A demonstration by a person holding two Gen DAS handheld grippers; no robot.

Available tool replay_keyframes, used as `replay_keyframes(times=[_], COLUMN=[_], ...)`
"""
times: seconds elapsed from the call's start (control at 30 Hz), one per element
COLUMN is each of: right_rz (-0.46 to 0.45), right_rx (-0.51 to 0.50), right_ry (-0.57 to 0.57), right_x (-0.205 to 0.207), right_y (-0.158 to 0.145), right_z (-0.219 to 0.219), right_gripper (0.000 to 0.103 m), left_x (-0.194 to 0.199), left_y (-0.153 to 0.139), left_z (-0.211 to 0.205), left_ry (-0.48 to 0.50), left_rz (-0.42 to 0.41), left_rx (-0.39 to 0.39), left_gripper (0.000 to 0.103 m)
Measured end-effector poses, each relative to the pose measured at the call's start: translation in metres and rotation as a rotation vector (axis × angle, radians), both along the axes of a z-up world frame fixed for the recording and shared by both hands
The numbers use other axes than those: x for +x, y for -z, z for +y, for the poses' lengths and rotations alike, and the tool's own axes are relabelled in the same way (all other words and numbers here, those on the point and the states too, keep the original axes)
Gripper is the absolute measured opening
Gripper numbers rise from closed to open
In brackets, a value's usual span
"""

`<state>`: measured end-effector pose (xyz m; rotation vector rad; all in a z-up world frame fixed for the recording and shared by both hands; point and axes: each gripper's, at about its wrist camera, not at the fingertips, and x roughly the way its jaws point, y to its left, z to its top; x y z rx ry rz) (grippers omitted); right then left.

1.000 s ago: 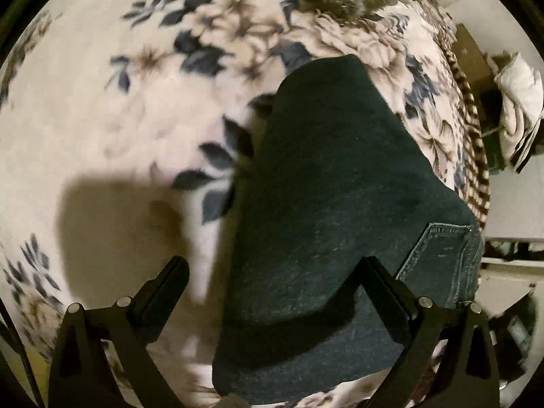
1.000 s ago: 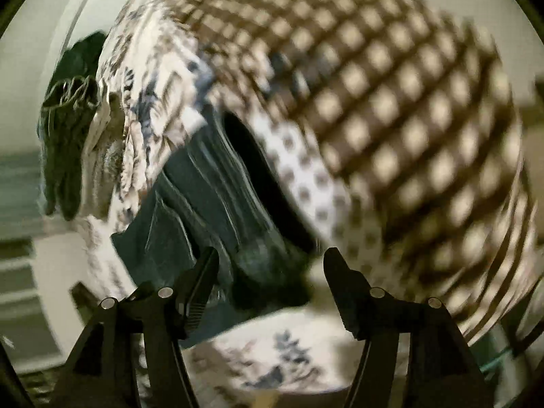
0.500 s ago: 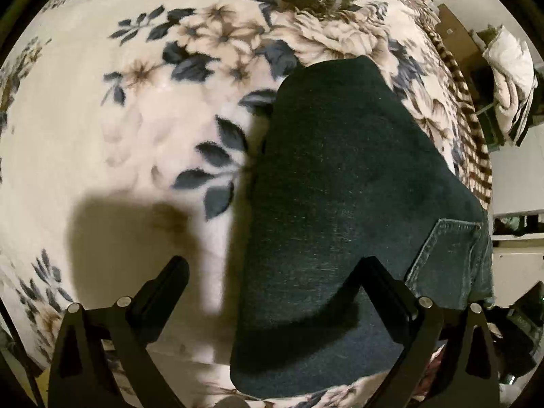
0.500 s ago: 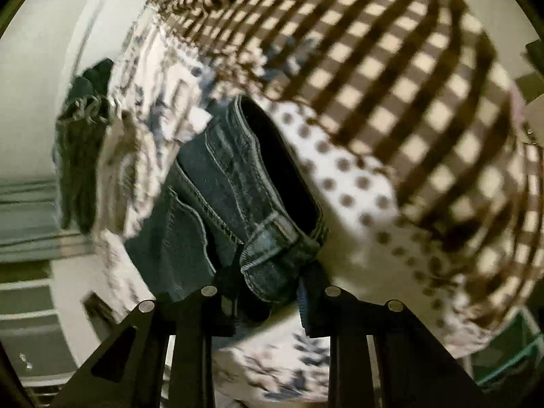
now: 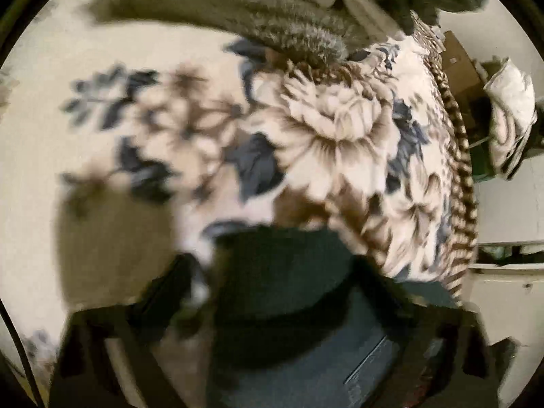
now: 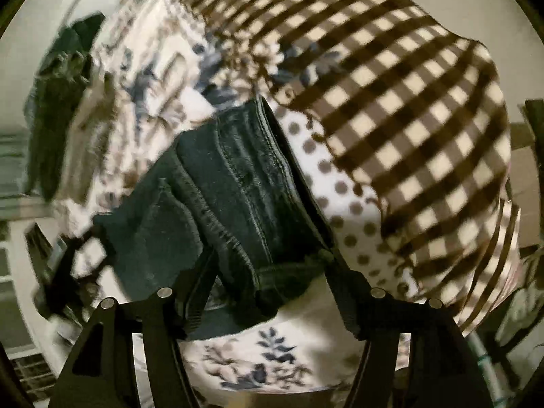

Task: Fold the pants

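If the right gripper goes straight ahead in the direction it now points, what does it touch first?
Most likely the dark jeans: the right gripper has just been opening, and the folded waistband end lies between its fingers, right ahead. Under the jeans is the floral blanket. Depth is hard to judge in this fisheye view.

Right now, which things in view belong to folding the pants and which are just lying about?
In the job: the jeans, folded dark denim on the floral blanket; left gripper and right gripper, both with denim between the jaws.

Lying about: checked blanket, fuzzy grey throw, dark clothes, white bundle.
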<state>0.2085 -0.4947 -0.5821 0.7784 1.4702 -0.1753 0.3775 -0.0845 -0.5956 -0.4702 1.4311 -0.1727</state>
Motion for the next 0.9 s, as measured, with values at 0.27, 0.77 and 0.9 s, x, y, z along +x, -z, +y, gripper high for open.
replay_keyframes(times=[0.27,0.77,0.9], right_rz=[0.054,-0.112,-0.188], right_rx=[0.034,0.391,0.417], right_ry=[0.107,0.037,0.093], right_x=[-0.010,-0.044,-0.040], right_y=[0.041,0.073,0.084], right_z=[-0.022,0.001,-0.001], right_gripper=[0.065,0.086,0.092], left_x=[0.002,-0.094,-0.106], left_y=[0.034,0.004,0.028], left_z=[0.043,0.031,0.018], left_ry=[-0.209,-0.100,-0.082], left_rz=[0.084,0.012,0.053], left_rx=[-0.174,-0.133,-0.152], left_gripper=[0.014,0.099,0.099])
